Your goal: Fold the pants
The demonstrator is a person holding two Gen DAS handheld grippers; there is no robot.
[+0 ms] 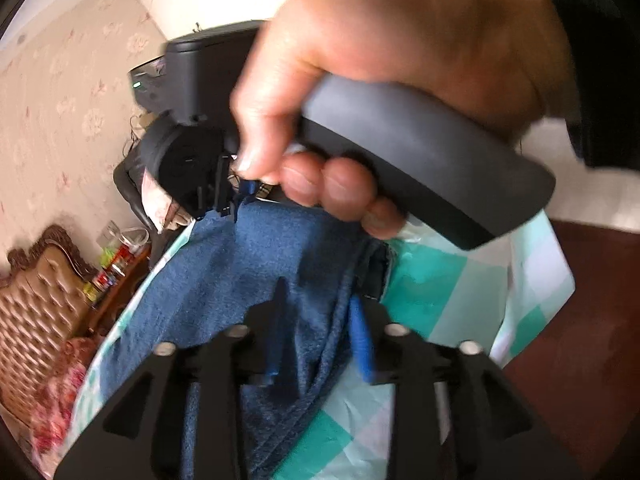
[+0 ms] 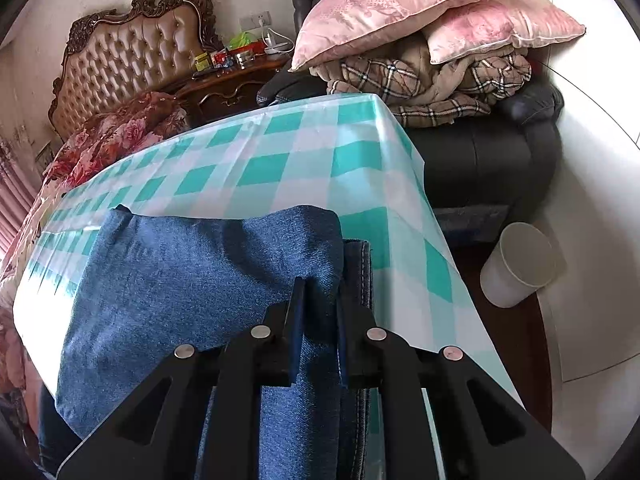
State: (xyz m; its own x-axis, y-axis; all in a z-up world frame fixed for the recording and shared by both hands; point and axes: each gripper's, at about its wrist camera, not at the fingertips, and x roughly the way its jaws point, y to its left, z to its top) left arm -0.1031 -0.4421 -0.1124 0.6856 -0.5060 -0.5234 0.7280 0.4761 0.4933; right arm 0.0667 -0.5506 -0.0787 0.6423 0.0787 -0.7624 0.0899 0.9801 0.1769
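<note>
A: Where are the jeans?

B: Folded into a thick blue denim block on the table, lying toward its near edge and close to the near right corner. A seamed edge with pale stitching sticks out from under the top layer on the side facing that corner. The teal-and-white checked cloth covers the rest of the tabletop.

A: And the right gripper?

B: Clamped on the jeans. Its jaws stand narrow, with a strip of denim pinched between them near the right side of the block. In the left wrist view a hand clenches that tool's grey handle above the cloth.

A: The left gripper?

B: Its jaws stand apart. A hanging fold of denim passes between the blue pads, but they do not press on it, so that side is let go.

A: What lies beyond the table?

B: Past the far right corner, a dark armchair piled with pink pillows and a plaid blanket. A tufted headboard stands past the far edge, and a white bin sits on the floor off the right edge.
</note>
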